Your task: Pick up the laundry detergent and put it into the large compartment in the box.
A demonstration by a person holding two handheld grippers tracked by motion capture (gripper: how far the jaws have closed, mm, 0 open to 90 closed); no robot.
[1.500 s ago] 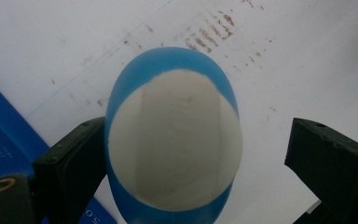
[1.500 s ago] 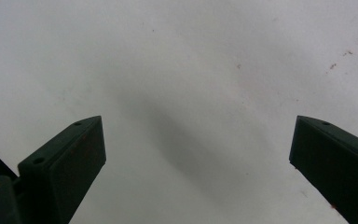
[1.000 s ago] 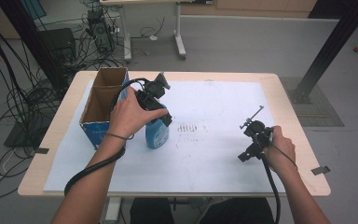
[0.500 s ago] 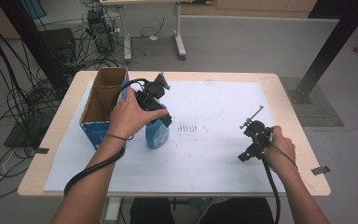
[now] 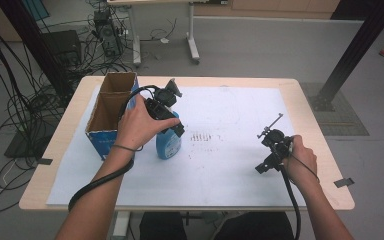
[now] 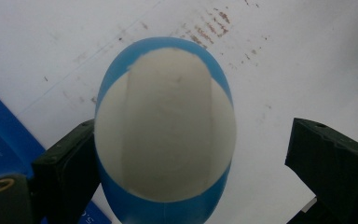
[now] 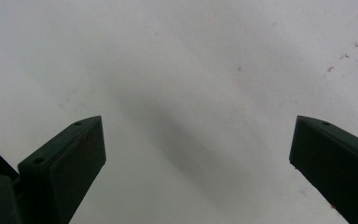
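Observation:
A blue bottle (image 5: 168,145) with a white top stands upright on the white sheet, right beside an open cardboard box (image 5: 100,144). My left gripper (image 5: 172,125) hangs directly over it, held by a hand. In the left gripper view the bottle (image 6: 165,126) sits between the jaws of the left gripper (image 6: 200,163). The left jaw is against the bottle's side and the right jaw stands well clear, so it is open. My right gripper (image 5: 266,150) is held low over the sheet at the right, and the right gripper (image 7: 198,163) is open with nothing between its jaws.
A white sheet (image 5: 230,165) covers most of the wooden table (image 5: 325,150). Small brown marks (image 5: 205,137) dot the sheet just right of the bottle. The box's blue side (image 6: 0,140) lies close to the left jaw. Cables trail from both grippers toward the table's near edge.

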